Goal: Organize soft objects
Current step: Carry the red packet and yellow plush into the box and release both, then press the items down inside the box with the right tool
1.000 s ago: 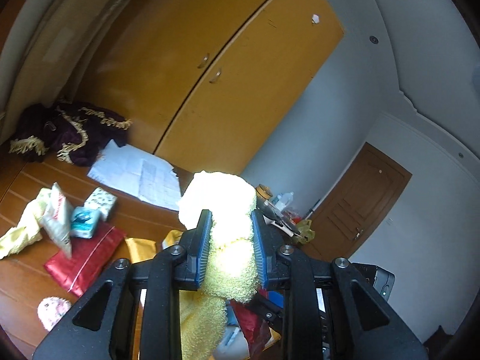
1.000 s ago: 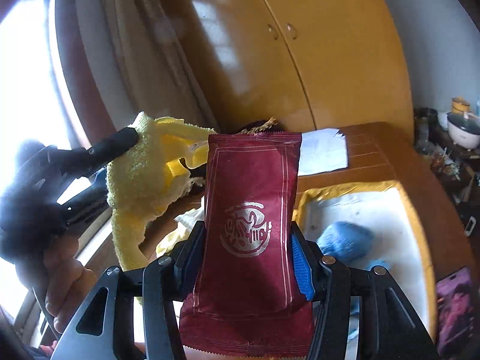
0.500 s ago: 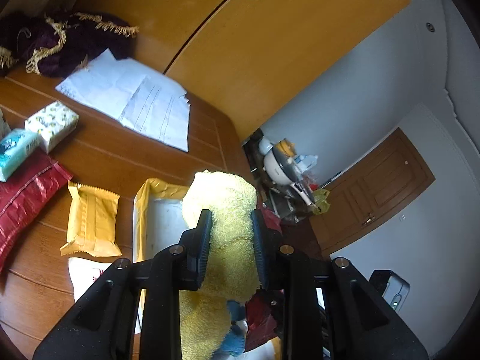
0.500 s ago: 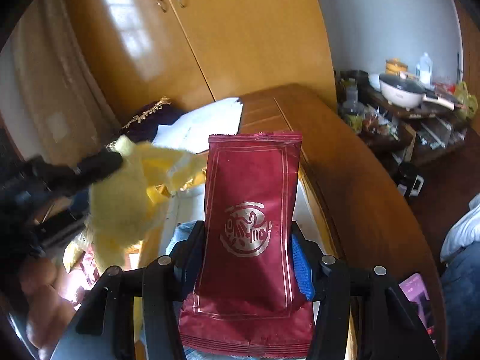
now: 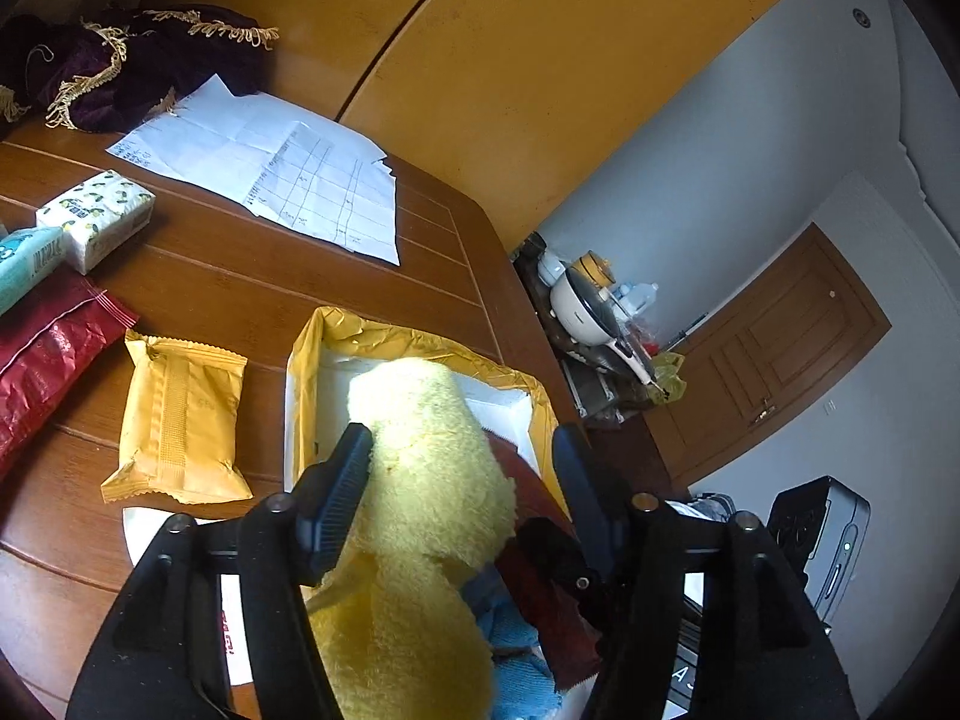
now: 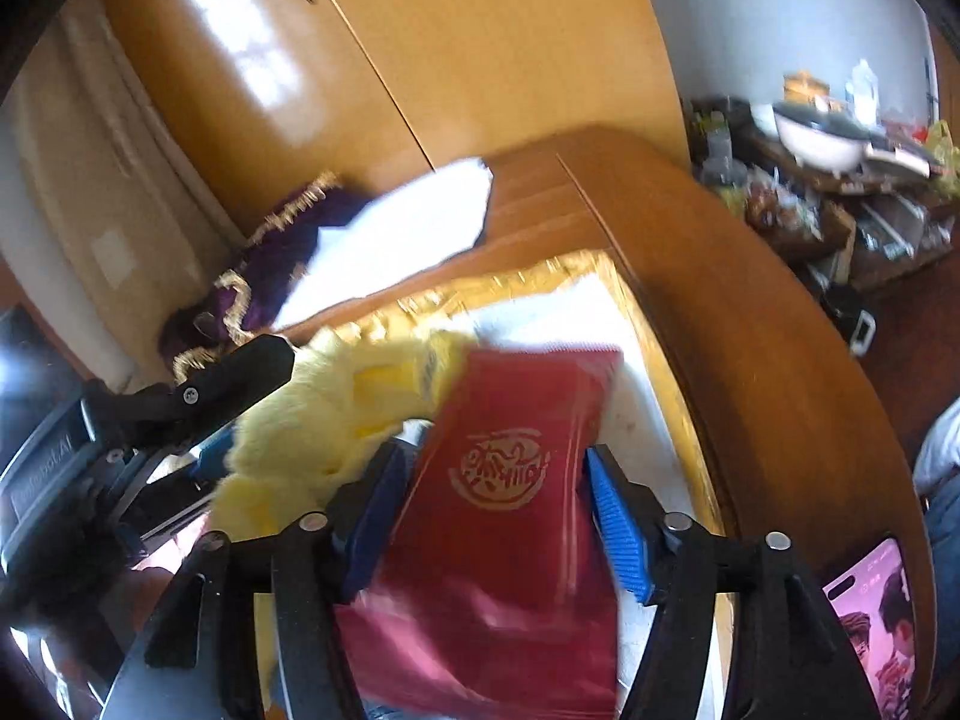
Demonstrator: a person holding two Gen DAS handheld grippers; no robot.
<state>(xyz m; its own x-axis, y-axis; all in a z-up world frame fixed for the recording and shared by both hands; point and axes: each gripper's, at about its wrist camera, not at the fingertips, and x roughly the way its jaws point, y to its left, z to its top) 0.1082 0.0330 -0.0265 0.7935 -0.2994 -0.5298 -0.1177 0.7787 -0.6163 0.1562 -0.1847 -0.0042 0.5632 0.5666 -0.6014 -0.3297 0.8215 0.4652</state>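
Left wrist view: your left gripper [image 5: 465, 468] stands wide, and the yellow towel [image 5: 432, 456] slumps against one pad over the yellow-lined box [image 5: 318, 336] near the table's far right corner.

Right wrist view: your right gripper [image 6: 492, 516] is spread, and the red packet [image 6: 510, 468] (blurred) lies loose above the box. It could slip over the nearby table edge [image 6: 750, 372]; bare table lies leftward.

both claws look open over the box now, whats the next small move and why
Probably lift both claws straight up and back. The left claw is spread wide, with the yellow towel slumped between its fingers over the yellow-lined box. The right claw is also open around the red packet, which sags into that box. Retreating clear should avoid dragging either out.
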